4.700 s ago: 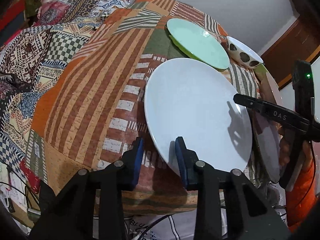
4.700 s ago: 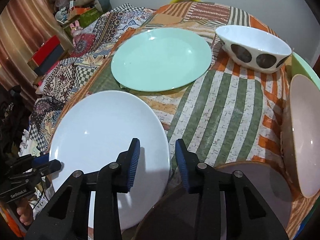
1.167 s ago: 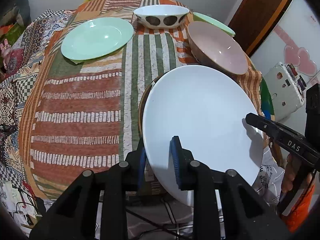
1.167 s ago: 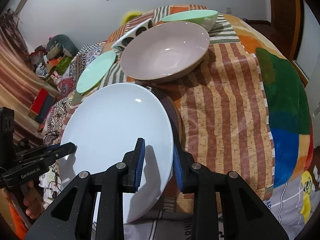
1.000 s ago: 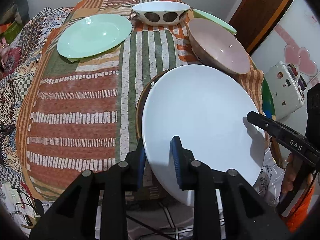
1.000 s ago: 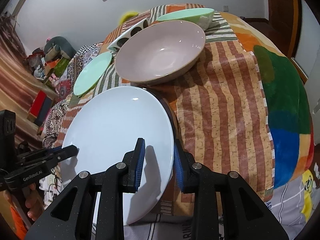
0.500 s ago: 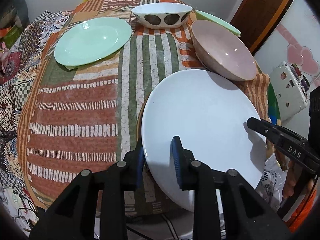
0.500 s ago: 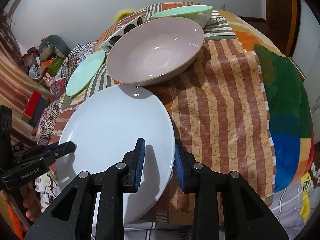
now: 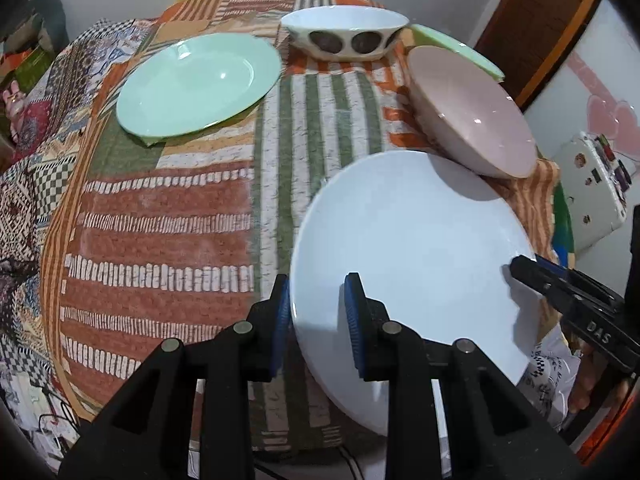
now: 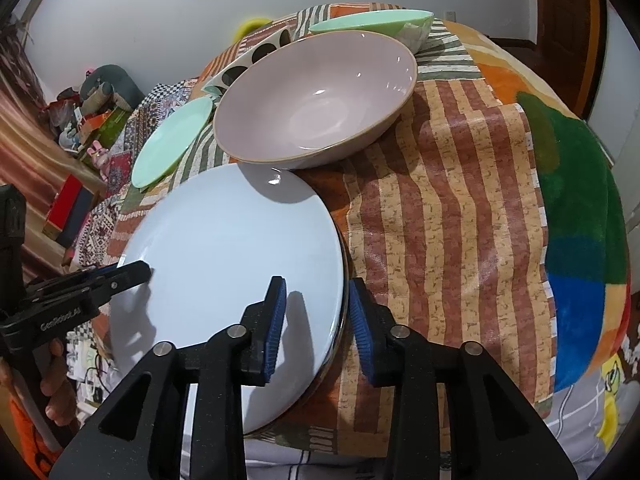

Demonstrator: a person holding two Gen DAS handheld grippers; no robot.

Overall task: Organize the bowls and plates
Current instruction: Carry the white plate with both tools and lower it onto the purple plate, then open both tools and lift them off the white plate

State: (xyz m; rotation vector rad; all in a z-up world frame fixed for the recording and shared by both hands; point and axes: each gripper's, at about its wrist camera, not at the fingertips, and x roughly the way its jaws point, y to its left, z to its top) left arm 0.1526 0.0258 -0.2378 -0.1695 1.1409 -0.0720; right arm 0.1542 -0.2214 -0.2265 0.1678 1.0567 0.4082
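A large white plate [image 9: 412,248] lies low at the near edge of the table, on top of a darker plate whose rim [image 10: 338,340] shows beneath it. My left gripper [image 9: 318,316] straddles the plate's left rim with its jaws slightly apart. My right gripper [image 10: 316,320] straddles the opposite rim, also slightly apart. The white plate also fills the right wrist view [image 10: 228,272]. A pink bowl [image 9: 468,108] sits just behind it, also in the right wrist view [image 10: 316,96].
A mint green plate [image 9: 196,84] lies at the far left on the patchwork tablecloth [image 9: 160,220]. A white bowl with dark spots [image 9: 344,38] and a mint green bowl [image 10: 372,22] stand at the back. A white device [image 9: 592,188] is off the right side.
Both grippers lowered the white plate onto the darker plate at the table's near edge. Their jaws have widened slightly off the rim.
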